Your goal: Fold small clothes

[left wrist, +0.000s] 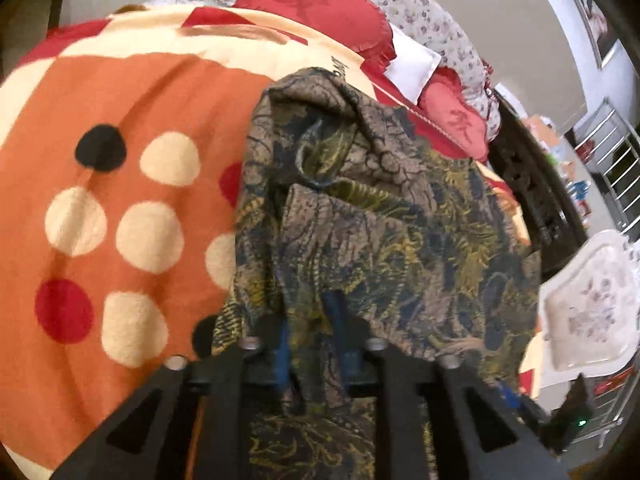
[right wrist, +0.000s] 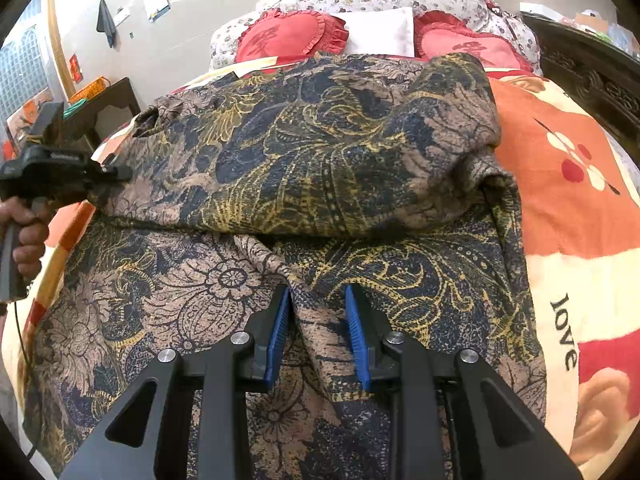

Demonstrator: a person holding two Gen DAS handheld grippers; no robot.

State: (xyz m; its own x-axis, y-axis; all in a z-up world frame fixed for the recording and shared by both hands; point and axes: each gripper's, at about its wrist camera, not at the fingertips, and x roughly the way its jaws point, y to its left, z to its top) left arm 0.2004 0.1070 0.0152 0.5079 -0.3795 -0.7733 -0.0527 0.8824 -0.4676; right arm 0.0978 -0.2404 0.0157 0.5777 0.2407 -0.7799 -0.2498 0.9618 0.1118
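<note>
A brown, navy and yellow paisley garment (right wrist: 320,152) lies spread on the bed, its far half folded over in a thick raised layer. In the right wrist view my right gripper (right wrist: 316,292) pinches a raised pleat of the near layer between its blue pads (right wrist: 278,328). At that view's left edge a hand (right wrist: 24,236) holds my left gripper (right wrist: 116,174) at the fold's left end. In the left wrist view the garment (left wrist: 360,220) bunches up ahead of my left gripper (left wrist: 308,316) and fills the gap between its fingers, hiding most of the pads.
An orange, cream and red dotted blanket (left wrist: 120,200) covers the bed (right wrist: 568,208). Red heart pillows (right wrist: 288,36) and a white pillow (right wrist: 380,32) sit at the head. A dark carved bed frame (right wrist: 592,80) runs along the right, a dark side table (right wrist: 108,104) stands left.
</note>
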